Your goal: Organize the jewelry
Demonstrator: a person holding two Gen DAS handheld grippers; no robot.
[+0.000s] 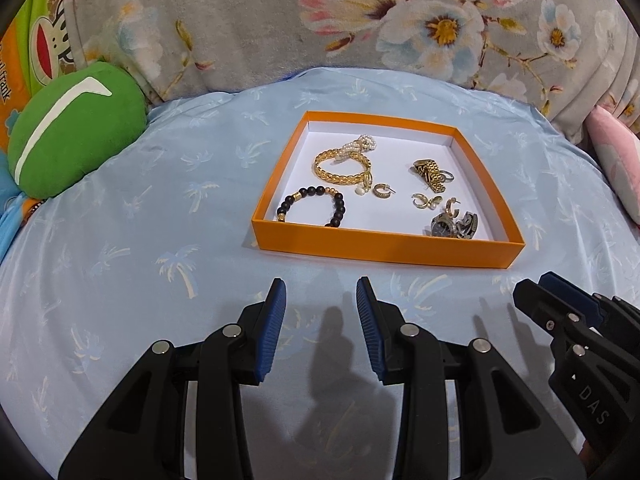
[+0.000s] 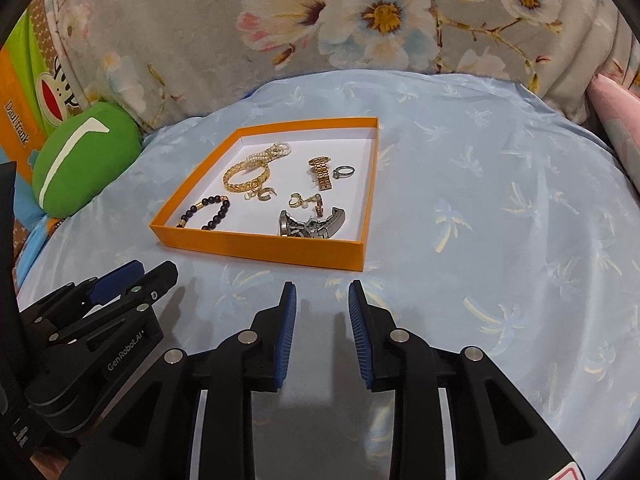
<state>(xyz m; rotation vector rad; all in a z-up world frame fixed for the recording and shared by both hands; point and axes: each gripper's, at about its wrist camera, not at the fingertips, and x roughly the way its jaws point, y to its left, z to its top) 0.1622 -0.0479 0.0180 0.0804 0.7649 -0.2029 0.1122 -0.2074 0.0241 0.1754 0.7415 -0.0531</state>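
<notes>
An orange tray (image 1: 384, 246) with a white floor lies on a light blue cloth; it also shows in the right wrist view (image 2: 260, 246). In it lie a gold chain bracelet (image 1: 342, 168), a pearl piece (image 1: 360, 145), a black bead bracelet (image 1: 316, 206), a gold watch (image 1: 430, 172), a silver ring (image 2: 344, 171), several small gold earrings (image 1: 424, 200) and a dark metal watch (image 1: 454, 225). My left gripper (image 1: 320, 292) is open and empty, short of the tray's near wall. My right gripper (image 2: 322, 294) is open and empty beside it.
A green plush cushion (image 1: 72, 136) lies at the left. A grey floral blanket (image 1: 360, 20) rises behind the blue cloth (image 2: 500, 200). A pink pillow (image 1: 620, 160) is at the right edge.
</notes>
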